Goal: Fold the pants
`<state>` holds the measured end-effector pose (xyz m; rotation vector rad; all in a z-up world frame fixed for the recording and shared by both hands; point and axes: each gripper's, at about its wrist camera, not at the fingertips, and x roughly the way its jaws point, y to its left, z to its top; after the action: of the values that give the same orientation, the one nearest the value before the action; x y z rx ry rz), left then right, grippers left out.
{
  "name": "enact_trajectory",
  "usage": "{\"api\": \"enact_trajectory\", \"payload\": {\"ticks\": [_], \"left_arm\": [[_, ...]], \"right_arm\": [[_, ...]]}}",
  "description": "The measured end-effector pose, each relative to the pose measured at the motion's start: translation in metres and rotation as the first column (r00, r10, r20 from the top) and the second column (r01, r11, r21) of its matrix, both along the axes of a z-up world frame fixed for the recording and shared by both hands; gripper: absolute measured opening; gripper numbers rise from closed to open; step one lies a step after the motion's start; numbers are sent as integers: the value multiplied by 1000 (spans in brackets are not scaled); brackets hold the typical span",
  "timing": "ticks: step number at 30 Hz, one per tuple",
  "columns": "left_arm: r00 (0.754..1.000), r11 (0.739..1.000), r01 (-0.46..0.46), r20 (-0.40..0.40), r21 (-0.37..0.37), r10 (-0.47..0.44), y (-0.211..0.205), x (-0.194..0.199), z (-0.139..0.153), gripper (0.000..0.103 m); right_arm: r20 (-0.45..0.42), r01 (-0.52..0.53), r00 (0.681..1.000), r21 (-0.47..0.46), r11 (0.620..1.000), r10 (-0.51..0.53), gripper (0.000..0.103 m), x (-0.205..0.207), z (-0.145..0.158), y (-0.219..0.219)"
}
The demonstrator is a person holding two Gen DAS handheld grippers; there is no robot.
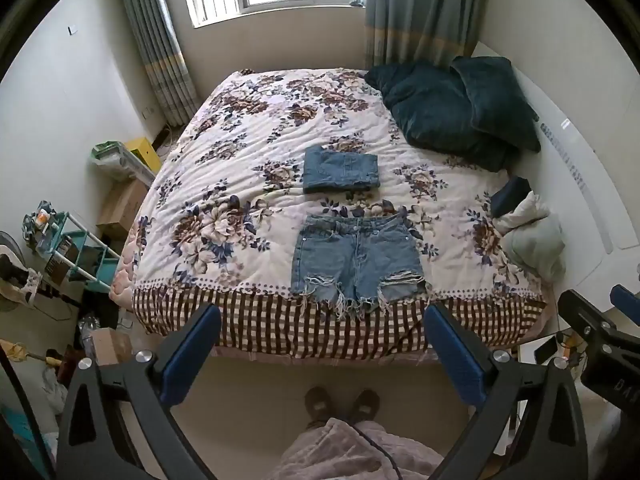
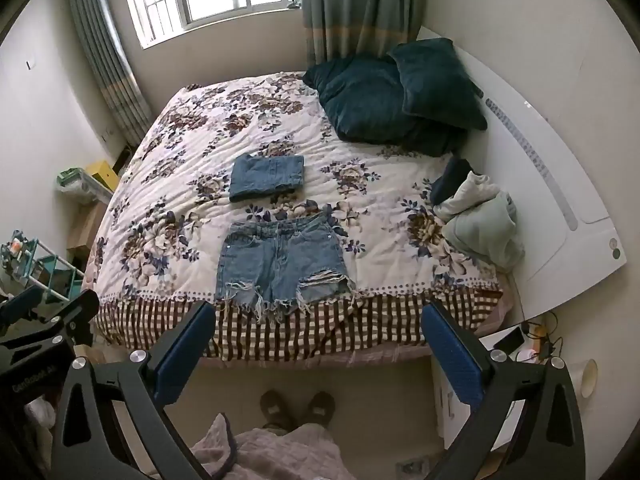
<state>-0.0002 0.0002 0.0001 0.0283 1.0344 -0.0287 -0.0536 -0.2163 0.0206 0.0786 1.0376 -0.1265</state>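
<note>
A pair of frayed denim shorts (image 1: 356, 258) lies flat and unfolded near the foot edge of the flowered bed (image 1: 224, 208), waistband away from me; it also shows in the right wrist view (image 2: 280, 260). A folded denim garment (image 1: 340, 170) lies just beyond it, also seen in the right wrist view (image 2: 266, 178). My left gripper (image 1: 322, 320) is open and empty, held back from the bed above the floor. My right gripper (image 2: 316, 316) is open and empty too, beside the left one; part of it shows at the right edge of the left wrist view (image 1: 592, 320).
Dark teal pillows (image 1: 452, 112) lie at the far right of the bed. A pale crumpled pile of clothes (image 2: 480, 224) lies at the bed's right side. A teal rack (image 1: 76, 248) and boxes stand left of the bed. My feet (image 1: 340, 404) stand on the floor.
</note>
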Motion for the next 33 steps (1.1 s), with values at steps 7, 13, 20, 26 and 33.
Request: {"api": "enact_trajectory", "payload": {"ticks": [7,13,20,26,33], "left_arm": [[1000,1000,3,0,4,-3,-5,1,3,103],[1000,1000,3,6,-1,-3,-8,5,7,103],[1000,1000,1,15,1,-1,-10,4,13,103],[1000,1000,-1,21,0,1,-10,7,18,103],[1000,1000,6,26,-1,-6,-12,10,25,103]], "right_arm": [[15,2,1000,8,1000,-2,103,-2,4,1],[21,4,1000,1,1000,-4,103,7,13,0],[27,1,1000,6,1000,-1,103,2,10,0],[41,1,999,5,1000,-1,103,4,20,4],[59,0,998,11,1000,0,103,0,25,4]]}}
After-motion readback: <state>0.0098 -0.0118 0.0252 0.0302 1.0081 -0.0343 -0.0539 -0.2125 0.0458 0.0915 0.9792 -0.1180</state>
